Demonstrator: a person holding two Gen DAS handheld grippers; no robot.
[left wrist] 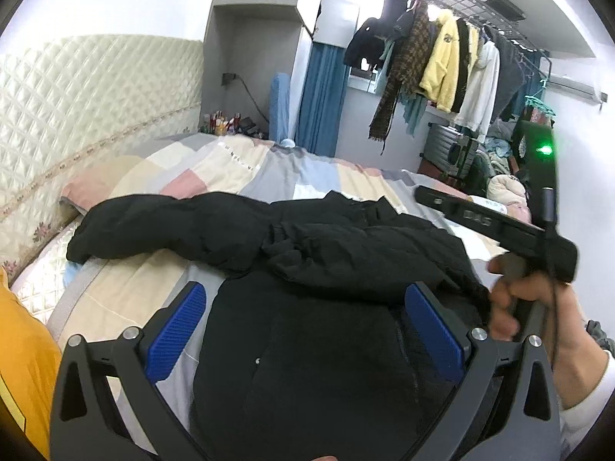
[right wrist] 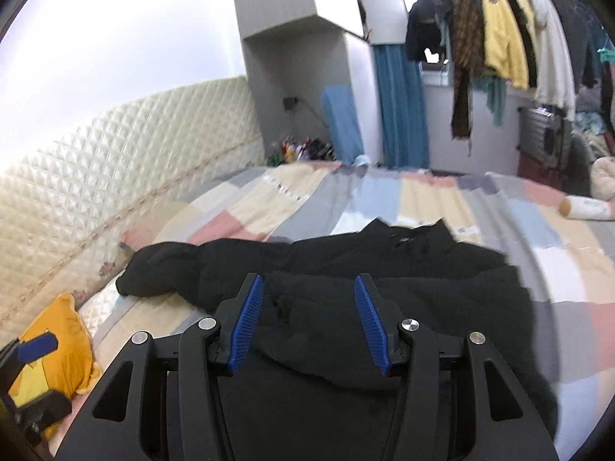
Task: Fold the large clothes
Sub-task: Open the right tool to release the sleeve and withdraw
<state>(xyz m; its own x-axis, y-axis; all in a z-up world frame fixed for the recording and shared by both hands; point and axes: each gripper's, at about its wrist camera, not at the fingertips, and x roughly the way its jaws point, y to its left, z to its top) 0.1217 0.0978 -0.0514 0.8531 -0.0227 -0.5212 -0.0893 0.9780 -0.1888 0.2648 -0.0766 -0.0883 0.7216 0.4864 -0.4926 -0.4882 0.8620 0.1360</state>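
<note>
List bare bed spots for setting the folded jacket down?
Free: patchwork quilt beyond the black jacket's collar, toward the blue curtain; also the strip right of the jacket. Crowded: the headboard side, where the sleeve reaches toward the yellow plush.

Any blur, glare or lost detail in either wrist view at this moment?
Left wrist view: sharp; the window behind the hanging clothes blows out, and the black jacket shows few folds. Right wrist view: motion-smeared, worst along the jacket's right edge and the bedspread; upper-left wall overexposed. Both: strong fisheye bending.
</note>
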